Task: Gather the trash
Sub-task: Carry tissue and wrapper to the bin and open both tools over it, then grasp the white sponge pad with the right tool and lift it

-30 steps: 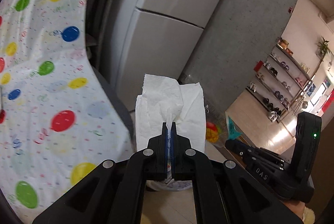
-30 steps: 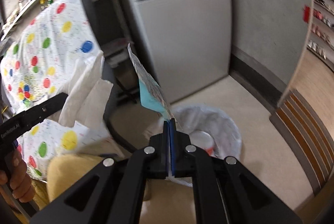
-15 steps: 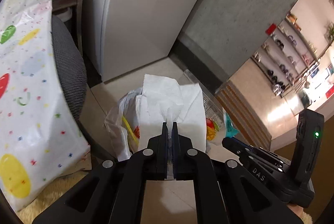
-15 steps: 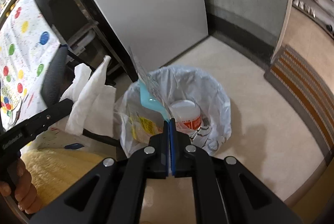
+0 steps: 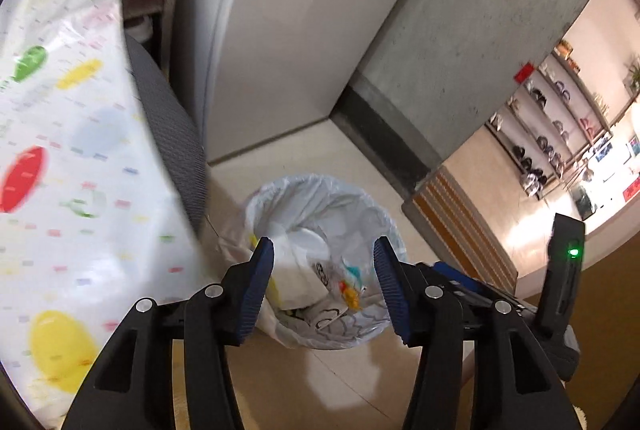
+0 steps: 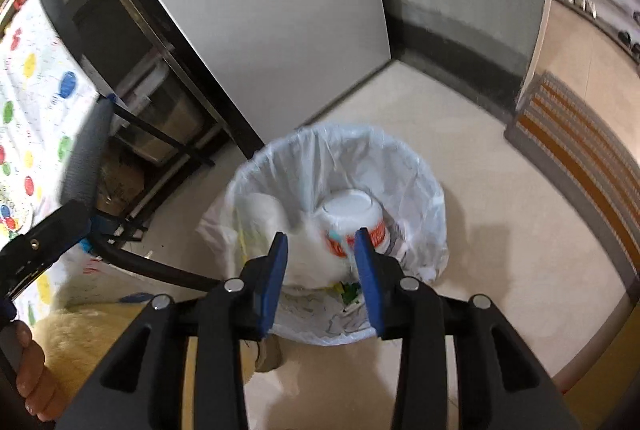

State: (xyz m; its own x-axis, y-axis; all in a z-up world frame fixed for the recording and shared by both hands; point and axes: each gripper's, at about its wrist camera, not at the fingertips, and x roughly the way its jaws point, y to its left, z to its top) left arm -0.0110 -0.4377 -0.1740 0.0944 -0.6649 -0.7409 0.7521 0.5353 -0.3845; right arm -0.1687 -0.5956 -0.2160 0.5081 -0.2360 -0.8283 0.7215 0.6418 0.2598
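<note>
Grey fridge, balloon-print tablecloth, striped doormat.

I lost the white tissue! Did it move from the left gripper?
Yes. The tissue dropped from the opening left gripper down into the lined trash bin on the floor.

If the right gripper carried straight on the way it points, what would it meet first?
Most likely the white tissue lying in the lined trash bin, beside the upturned cup; the right gripper is opening, nothing between its jaws.
</note>
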